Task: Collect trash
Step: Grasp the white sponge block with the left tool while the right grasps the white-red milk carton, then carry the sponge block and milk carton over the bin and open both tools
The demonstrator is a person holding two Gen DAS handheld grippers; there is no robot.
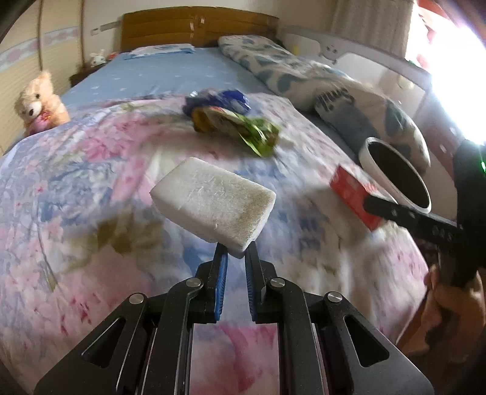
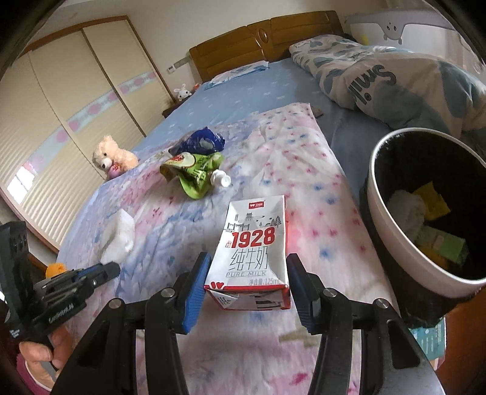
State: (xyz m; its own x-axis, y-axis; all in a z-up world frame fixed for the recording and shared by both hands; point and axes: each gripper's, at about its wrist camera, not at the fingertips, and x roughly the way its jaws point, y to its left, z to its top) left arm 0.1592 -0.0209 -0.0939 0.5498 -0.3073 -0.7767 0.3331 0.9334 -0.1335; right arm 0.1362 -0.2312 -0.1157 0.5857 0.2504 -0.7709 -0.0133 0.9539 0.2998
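My left gripper (image 1: 235, 255) is shut on a white foam block (image 1: 212, 203) and holds it above the floral quilt; the block also shows in the right wrist view (image 2: 118, 235). My right gripper (image 2: 247, 267) is closed on a red and white 1928 milk carton (image 2: 253, 252), whose red side shows in the left wrist view (image 1: 354, 196). A green pouch (image 2: 194, 171) and a blue wrapper (image 2: 199, 141) lie further up the quilt. The trash bin (image 2: 391, 218) stands at the right with trash inside.
A teddy bear (image 2: 111, 156) sits at the quilt's left edge. A rolled blue and white duvet (image 2: 379, 73) lies at the right. The wooden headboard (image 1: 197, 27) and wardrobe doors (image 2: 60, 106) stand beyond the bed.
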